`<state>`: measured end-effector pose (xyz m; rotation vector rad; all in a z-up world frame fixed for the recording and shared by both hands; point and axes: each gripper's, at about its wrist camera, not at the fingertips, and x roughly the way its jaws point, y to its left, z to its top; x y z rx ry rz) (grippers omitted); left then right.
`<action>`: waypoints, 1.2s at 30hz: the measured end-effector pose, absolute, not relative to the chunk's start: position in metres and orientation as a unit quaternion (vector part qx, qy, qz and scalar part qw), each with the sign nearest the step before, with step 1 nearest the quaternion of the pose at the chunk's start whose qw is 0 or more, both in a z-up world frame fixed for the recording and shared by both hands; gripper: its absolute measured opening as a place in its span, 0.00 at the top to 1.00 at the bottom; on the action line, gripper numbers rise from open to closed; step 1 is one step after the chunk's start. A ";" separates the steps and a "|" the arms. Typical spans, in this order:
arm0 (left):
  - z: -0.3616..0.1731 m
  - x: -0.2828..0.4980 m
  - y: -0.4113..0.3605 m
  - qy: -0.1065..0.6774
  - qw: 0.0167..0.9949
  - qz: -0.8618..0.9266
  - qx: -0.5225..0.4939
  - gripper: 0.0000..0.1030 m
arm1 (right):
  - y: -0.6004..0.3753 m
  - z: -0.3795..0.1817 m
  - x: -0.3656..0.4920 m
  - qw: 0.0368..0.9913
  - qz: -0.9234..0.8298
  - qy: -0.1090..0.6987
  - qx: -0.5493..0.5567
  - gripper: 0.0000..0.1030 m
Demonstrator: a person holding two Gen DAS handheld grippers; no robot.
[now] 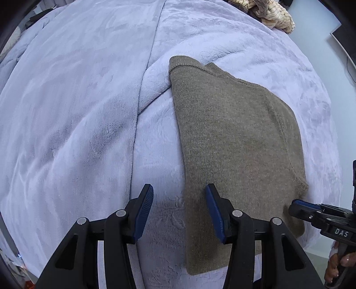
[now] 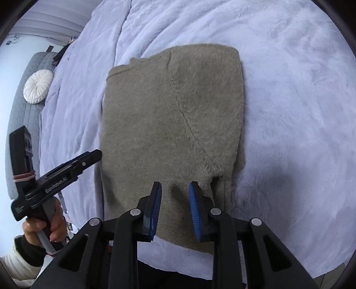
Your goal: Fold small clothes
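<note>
Lying flat on the lilac bed blanket (image 2: 289,89), folded olive-brown sweater (image 2: 173,115). Left tongs (image 1: 179,195) apart, empty, straddling the sweater's left edge. Right tongs (image 2: 175,193) narrowly apart, nothing clamped, above its near hem. White round cushion (image 2: 38,86) far left.

The striped cream cloth (image 1: 270,13) at the bed's far corner is cut off by the top edge of the left wrist view. The right hand (image 1: 338,266) shows only partly at the frame's corner. The lettering on the left gripper (image 2: 94,155) is blurred, perhaps a brand name.
</note>
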<state>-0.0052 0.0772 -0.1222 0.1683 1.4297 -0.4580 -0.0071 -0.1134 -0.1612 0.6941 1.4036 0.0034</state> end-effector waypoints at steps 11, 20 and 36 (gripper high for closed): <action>-0.109 -0.020 0.080 0.660 0.718 -0.204 0.086 0.51 | -0.111 -0.171 -0.020 0.691 -0.034 0.653 0.308 0.82; -0.096 -0.031 0.073 0.664 0.711 -0.209 0.097 0.51 | -0.122 -0.150 -0.018 0.692 -0.063 0.648 0.311 0.78; -0.080 -0.025 0.069 0.668 0.711 -0.190 0.110 0.20 | -0.109 -0.116 -0.002 0.711 -0.098 0.646 0.259 0.35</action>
